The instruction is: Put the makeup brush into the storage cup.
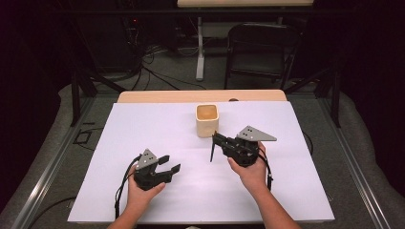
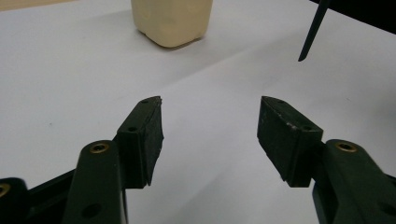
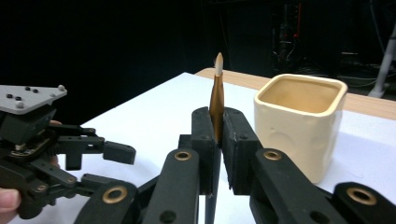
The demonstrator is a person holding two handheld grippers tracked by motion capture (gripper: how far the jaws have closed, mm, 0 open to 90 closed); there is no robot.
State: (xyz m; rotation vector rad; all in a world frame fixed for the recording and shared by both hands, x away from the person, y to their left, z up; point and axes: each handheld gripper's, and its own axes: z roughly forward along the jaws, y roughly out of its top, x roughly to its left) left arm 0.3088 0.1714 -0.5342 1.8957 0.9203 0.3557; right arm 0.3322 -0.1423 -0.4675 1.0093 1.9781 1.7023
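Holding a thin brush (image 3: 217, 95) upright between closed jaws, right gripper (image 1: 218, 141) just beside the cream cup (image 1: 207, 120), on its near right side. Brush clamped mid-shaft: pale tip up in the right gripper view, dark handle hanging below the pads, its lower end (image 1: 212, 153) clear of the white sheet (image 1: 143, 129) in the high view. Cup upright, open-topped, apparently empty as far as its inside shows, standing toward the far middle of the sheet. Left gripper (image 1: 171, 164) well apart on the near left, jaws spread with nothing between them, pointed toward the cup.

Step in hand, by judgement: carrying the brush to the cup for dropping in. Not yet over the rim. Next move likely calls for lifting until the handle end clears the rim, shifting across over the opening, lowering, then releasing. Risk noted: catching the rim with the handle end and tipping the cup; left gripper free to steady it.
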